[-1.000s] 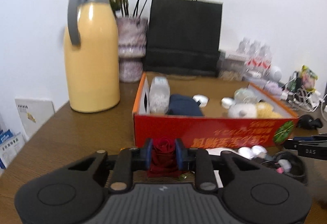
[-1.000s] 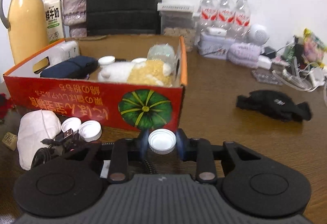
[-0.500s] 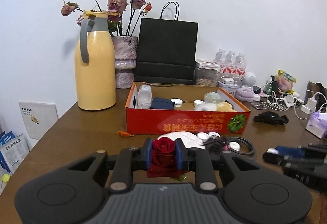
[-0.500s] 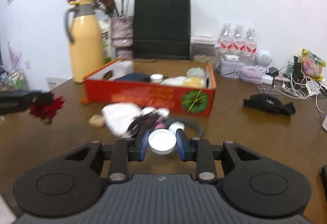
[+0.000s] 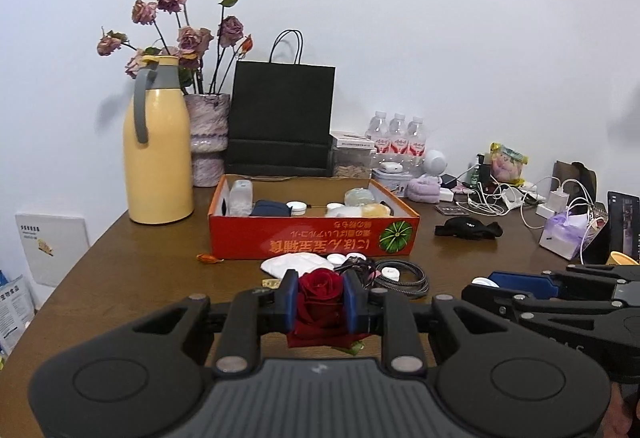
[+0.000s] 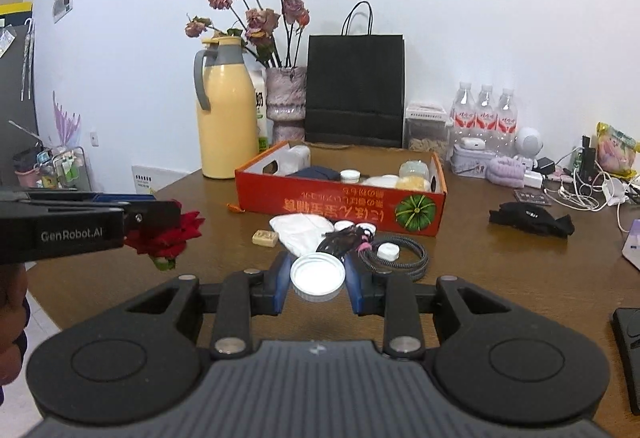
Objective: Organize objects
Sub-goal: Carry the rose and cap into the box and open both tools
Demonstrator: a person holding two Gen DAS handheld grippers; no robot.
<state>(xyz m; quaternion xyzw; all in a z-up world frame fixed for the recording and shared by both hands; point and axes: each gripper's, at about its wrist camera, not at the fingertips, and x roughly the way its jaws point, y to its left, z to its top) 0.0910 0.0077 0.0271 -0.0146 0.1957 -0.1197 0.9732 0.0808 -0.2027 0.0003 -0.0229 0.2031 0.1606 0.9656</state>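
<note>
My left gripper (image 5: 320, 298) is shut on a red rose (image 5: 320, 292) and holds it above the near part of the wooden table; it also shows in the right wrist view (image 6: 160, 226) with the rose (image 6: 168, 238). My right gripper (image 6: 318, 278) is shut on a white bottle cap (image 6: 317, 275); it shows in the left wrist view (image 5: 496, 284) at the right. A red cardboard box (image 5: 316, 242) with several small items inside stands farther back on the table, also seen in the right wrist view (image 6: 340, 204).
In front of the box lie a white cloth (image 6: 302, 230), loose white caps (image 6: 344, 226), a coiled black cable (image 6: 400, 254) and a small tan block (image 6: 265, 237). Behind stand a yellow jug (image 5: 156, 154), a flower vase (image 5: 208, 142), a black bag (image 5: 282, 118) and water bottles (image 5: 396, 138). Cables and chargers (image 5: 520, 198) clutter the right.
Both grippers have pulled back and up from the box, each still holding its object. The box and clutter now look farther away.
</note>
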